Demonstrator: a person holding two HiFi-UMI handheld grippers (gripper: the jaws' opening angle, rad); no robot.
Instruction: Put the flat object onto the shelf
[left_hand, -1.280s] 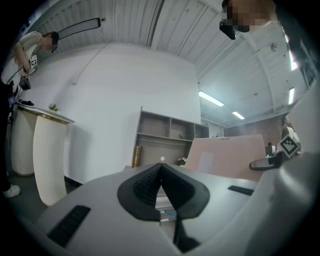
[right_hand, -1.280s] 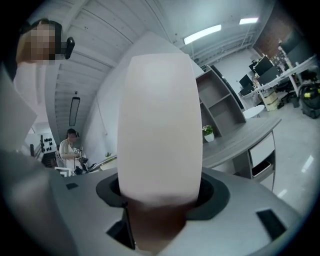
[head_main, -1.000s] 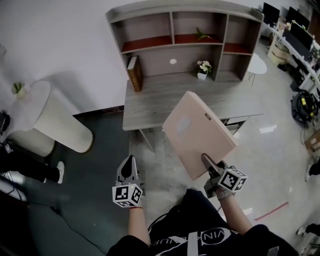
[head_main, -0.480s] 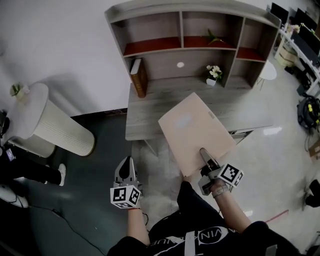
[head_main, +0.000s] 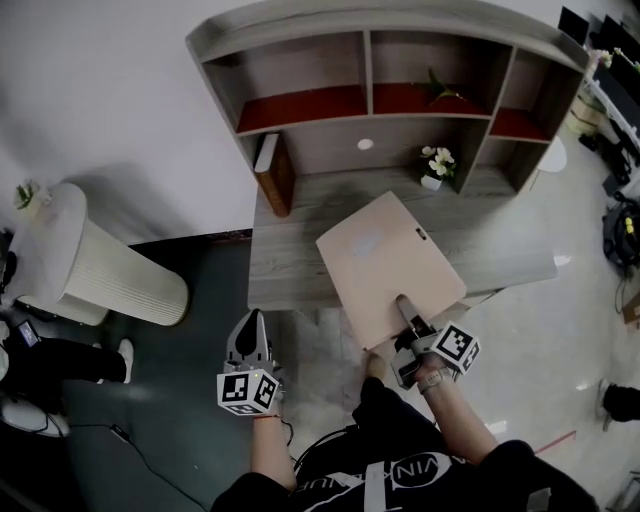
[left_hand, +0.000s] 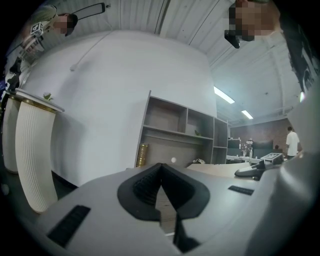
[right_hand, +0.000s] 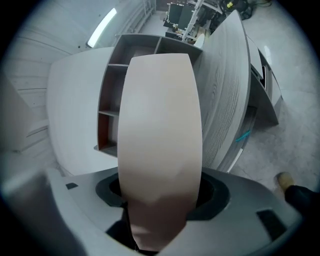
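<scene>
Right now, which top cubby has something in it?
The middle cubby: a green sprig lies in it. The left cubby and right cubby show only red floors.

An office: shelved desk (head_main: 300, 262), ceiling strip lights (left_hand: 223, 94), glossy floor (head_main: 560, 330).

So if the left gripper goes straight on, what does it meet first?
Probably the back panel of the shelf unit, beside the upright book; whether it clears the desk edge is unclear.
</scene>
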